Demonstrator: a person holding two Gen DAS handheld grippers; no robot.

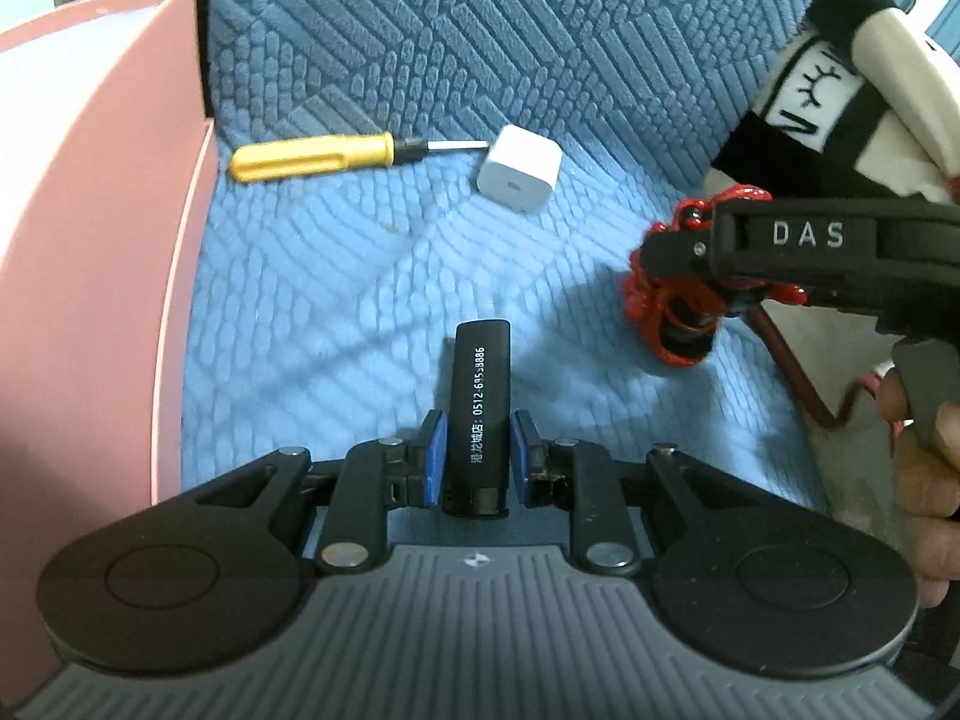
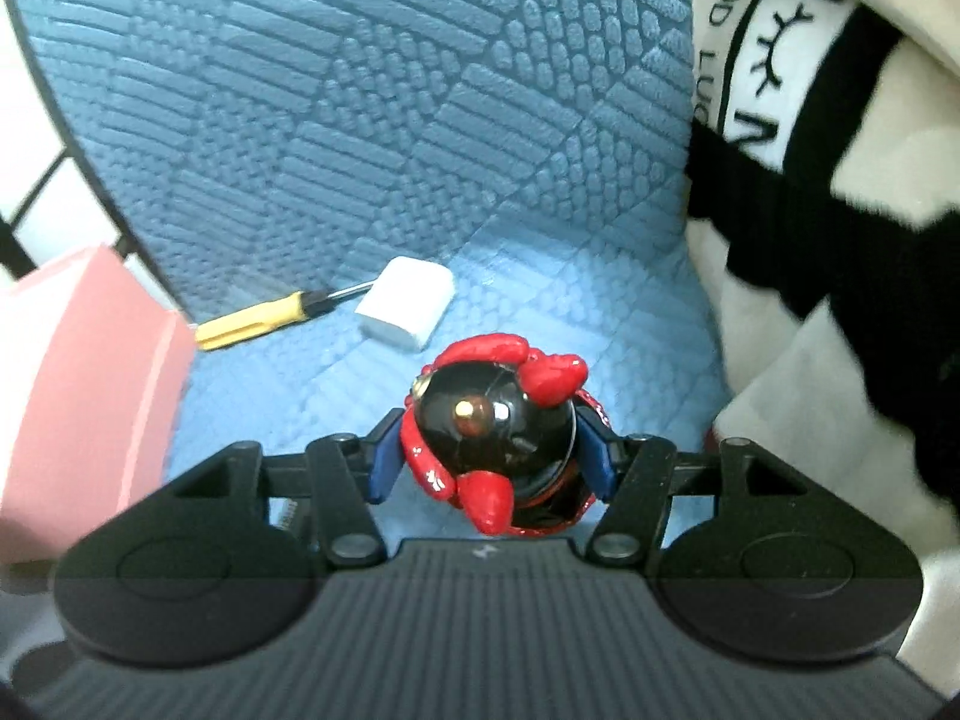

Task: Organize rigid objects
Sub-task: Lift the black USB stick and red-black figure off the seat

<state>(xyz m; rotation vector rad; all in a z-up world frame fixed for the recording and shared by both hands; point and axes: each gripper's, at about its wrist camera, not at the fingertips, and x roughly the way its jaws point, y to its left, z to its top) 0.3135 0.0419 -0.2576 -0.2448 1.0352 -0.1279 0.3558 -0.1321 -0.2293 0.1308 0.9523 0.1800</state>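
My left gripper [image 1: 478,432] is shut on a black lighter [image 1: 480,396] with white print, held upright above the blue cushion [image 1: 360,300]. My right gripper [image 2: 489,450] is shut on a red and black figurine [image 2: 492,420]; it also shows in the left wrist view [image 1: 672,300], at the right. A yellow-handled screwdriver [image 1: 312,156] and a white charger cube [image 1: 521,171] lie on the cushion ahead, the screwdriver tip touching the cube. Both also show in the right wrist view: screwdriver [image 2: 258,318], cube [image 2: 405,303].
A pink box [image 1: 90,240] stands at the left edge of the cushion, also in the right wrist view [image 2: 84,396]. A black and white plush pillow [image 2: 810,210] lies at the right. The quilted chair back [image 1: 480,30] rises behind.
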